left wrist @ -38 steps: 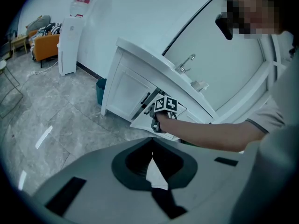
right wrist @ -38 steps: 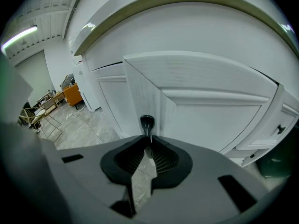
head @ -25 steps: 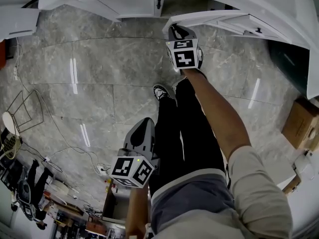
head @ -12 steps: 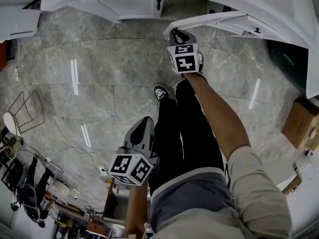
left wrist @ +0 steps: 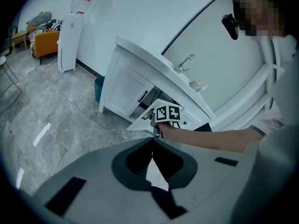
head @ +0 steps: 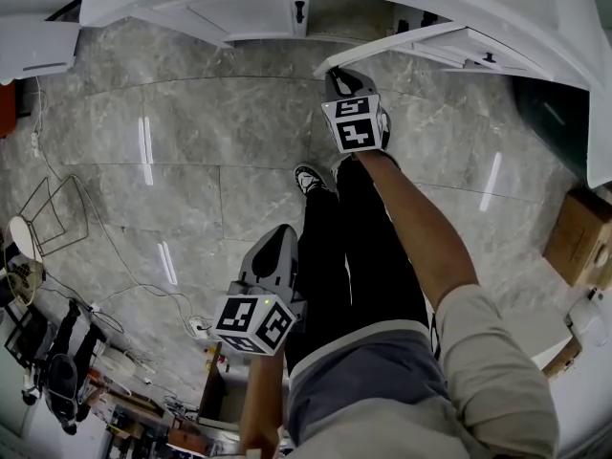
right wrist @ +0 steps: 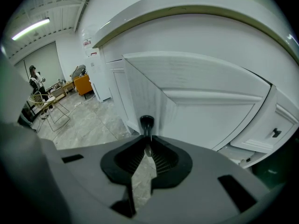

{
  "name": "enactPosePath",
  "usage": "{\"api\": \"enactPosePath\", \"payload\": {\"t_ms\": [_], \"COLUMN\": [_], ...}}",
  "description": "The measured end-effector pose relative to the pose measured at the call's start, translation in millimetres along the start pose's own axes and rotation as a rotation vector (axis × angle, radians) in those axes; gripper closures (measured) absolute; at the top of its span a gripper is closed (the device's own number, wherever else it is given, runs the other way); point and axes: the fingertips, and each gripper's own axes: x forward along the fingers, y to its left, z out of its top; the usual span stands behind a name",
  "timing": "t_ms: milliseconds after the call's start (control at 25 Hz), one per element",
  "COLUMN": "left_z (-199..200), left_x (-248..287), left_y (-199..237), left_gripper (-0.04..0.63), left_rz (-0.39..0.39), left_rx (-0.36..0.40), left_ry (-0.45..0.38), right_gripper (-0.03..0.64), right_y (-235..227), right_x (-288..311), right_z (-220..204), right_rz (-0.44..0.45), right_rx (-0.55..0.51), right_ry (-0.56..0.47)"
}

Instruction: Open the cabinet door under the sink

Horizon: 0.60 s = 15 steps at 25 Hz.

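**Door part-way out, hold resting on one small knob**

Head view: Your right gripper (head: 337,73) meets the free edge of the cabinet door (head: 411,38). The door stands swung part-way out from the white cabinet, below the front edge of the counter (head: 516,12). Your left gripper (head: 277,245) hangs low beside your leg, well apart from the cabinet. Your shoe (head: 308,177) is planted near the arc the door would sweep. If you pull wider without stepping back, the door's lower corner could catch that foot.

Left gripper view: This gripper's jaws are pressed together on nothing and pointed across at the cabinet. From here the door leans out beneath the faucet (left wrist: 186,62), which sits on the counter's top. The neighbouring door (left wrist: 125,90), toward the counter's left end, is closed. This hand poses little risk unless it swings forward into the opening panel.

Right gripper view: The jaws pinch the black handle (right wrist: 146,122) at its narrow stem, at the door's free edge, with the white panel filling the right of the frame. The hold is thin. The door turns on its hinge, so a straight pull could drag the jaws off the knob's head. The door might then drift shut. Twisting your wrist while clamped may also load the handle's fixing or the hinge.
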Motion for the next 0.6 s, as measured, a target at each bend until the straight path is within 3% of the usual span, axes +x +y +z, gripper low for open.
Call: {"api": "enactPosePath", "payload": {"t_ms": [600], "left_z": [-1.7], "left_x": [6.6], "left_y": [-25.5], "left_gripper": [0.595], "left_rz": [-0.031], "left_rx": [0.029], "left_ry": [0.032], "right_gripper": [0.561], "right_y": [-0.1], "right_x": [-22.4], "right_z": [-24.8], "right_rz": [0.045], "right_rx": [-0.083], "right_ry": [0.026]}}
